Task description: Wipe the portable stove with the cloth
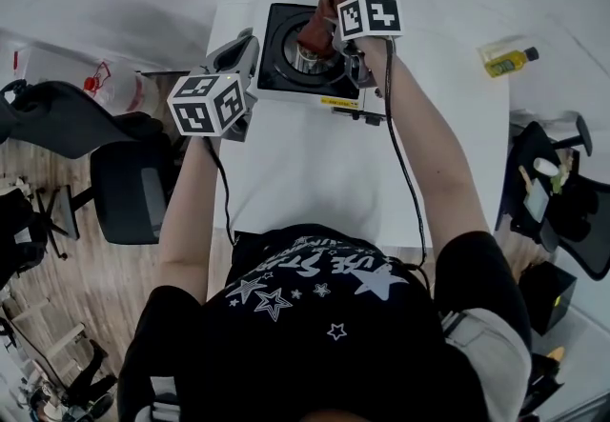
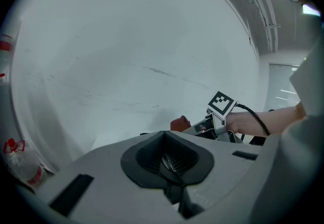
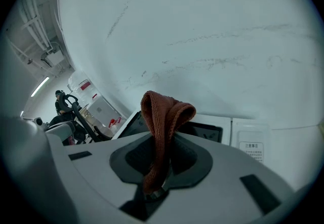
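The portable stove, white with a black top and a round burner, stands at the far end of the white table. My right gripper is shut on a red-brown cloth and holds it over the burner. In the right gripper view the cloth stands up folded out of the shut right gripper, with the stove just beyond. My left gripper sits at the stove's left edge. In its own view the left gripper is shut with nothing between its jaws, and the cloth shows beyond it.
A yellow bottle lies on the floor to the right of the table. A black chair stands close to the table's left side, and another chair with small items is at the right. Clear plastic bottles sit at far left.
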